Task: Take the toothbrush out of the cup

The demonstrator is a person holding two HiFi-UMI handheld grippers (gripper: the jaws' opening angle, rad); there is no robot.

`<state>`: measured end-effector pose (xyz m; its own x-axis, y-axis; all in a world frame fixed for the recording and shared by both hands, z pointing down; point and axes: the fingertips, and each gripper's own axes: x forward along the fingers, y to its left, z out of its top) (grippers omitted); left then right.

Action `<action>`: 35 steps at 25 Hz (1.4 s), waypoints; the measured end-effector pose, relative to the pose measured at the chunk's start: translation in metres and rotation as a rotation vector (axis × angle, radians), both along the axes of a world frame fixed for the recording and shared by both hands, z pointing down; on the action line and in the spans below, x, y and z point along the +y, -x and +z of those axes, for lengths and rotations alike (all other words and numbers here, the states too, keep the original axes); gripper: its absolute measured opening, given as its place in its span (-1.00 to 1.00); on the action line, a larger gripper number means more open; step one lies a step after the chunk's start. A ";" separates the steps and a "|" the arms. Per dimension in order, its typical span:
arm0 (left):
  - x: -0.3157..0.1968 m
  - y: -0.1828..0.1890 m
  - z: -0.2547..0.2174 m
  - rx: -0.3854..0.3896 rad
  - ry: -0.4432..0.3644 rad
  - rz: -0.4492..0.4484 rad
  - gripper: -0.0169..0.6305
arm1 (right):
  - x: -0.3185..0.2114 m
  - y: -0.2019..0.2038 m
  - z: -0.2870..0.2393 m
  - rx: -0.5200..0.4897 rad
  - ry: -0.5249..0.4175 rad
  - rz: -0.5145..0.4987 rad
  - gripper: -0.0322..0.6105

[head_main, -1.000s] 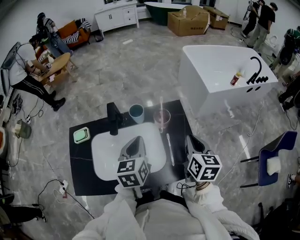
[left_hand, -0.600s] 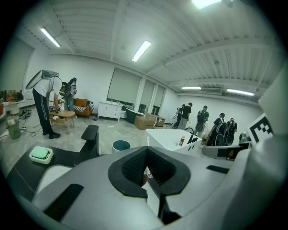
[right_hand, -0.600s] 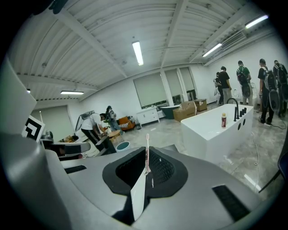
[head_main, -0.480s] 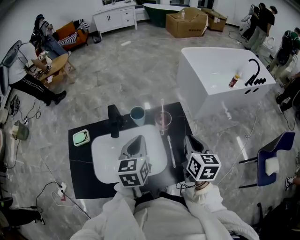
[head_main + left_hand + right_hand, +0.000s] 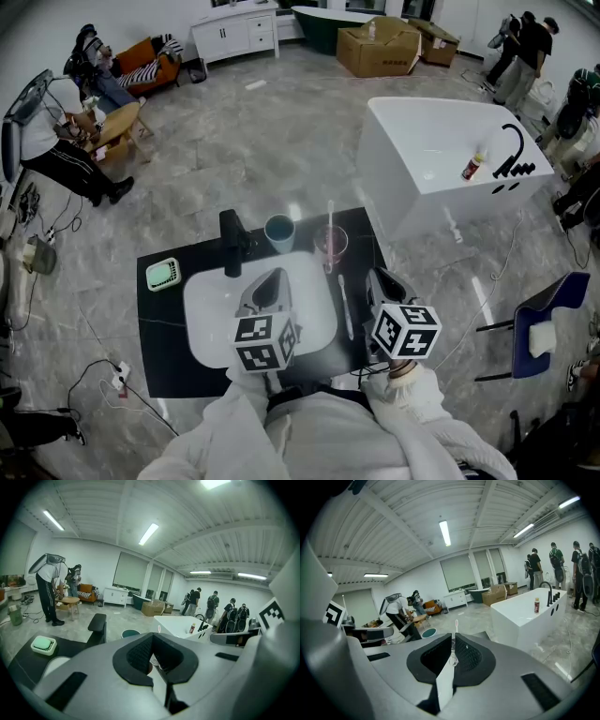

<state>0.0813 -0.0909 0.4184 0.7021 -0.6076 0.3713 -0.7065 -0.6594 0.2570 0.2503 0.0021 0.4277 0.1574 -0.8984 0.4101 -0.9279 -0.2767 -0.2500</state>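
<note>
Black counter holds two cups, clear cup with one upright toothbrush; left gripper and right gripper jaws spread, empty.

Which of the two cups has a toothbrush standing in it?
The clear pinkish cup, right of the blue cup; the toothbrush stands upright in it.

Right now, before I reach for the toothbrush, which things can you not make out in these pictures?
1. Right gripper view: the right hand-held gripper hides most of the clear cup; only the toothbrush top shows.
2. Head view: the toothbrush bristles are too small to make out.
3. Head view: the sleeves cover part of the counter near edge.
</note>
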 end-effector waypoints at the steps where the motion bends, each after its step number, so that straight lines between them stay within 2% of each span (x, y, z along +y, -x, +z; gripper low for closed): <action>1: -0.001 0.000 0.000 0.001 0.001 -0.002 -0.95 | -0.001 0.000 0.001 -0.002 0.002 0.000 -0.79; 10: -0.002 0.014 0.008 -0.007 0.010 -0.030 -0.95 | -0.010 -0.005 0.007 -0.004 0.020 -0.010 -0.79; 22: -0.009 0.064 0.022 -0.024 0.041 -0.163 -0.95 | -0.070 -0.008 0.011 0.004 0.006 -0.103 -0.78; 34: -0.022 0.084 0.046 -0.050 0.098 -0.254 -0.95 | -0.123 -0.013 0.049 0.024 0.095 -0.164 -0.77; 35: -0.023 0.083 0.048 -0.052 0.102 -0.257 -0.95 | -0.126 -0.013 0.053 0.023 0.104 -0.173 -0.71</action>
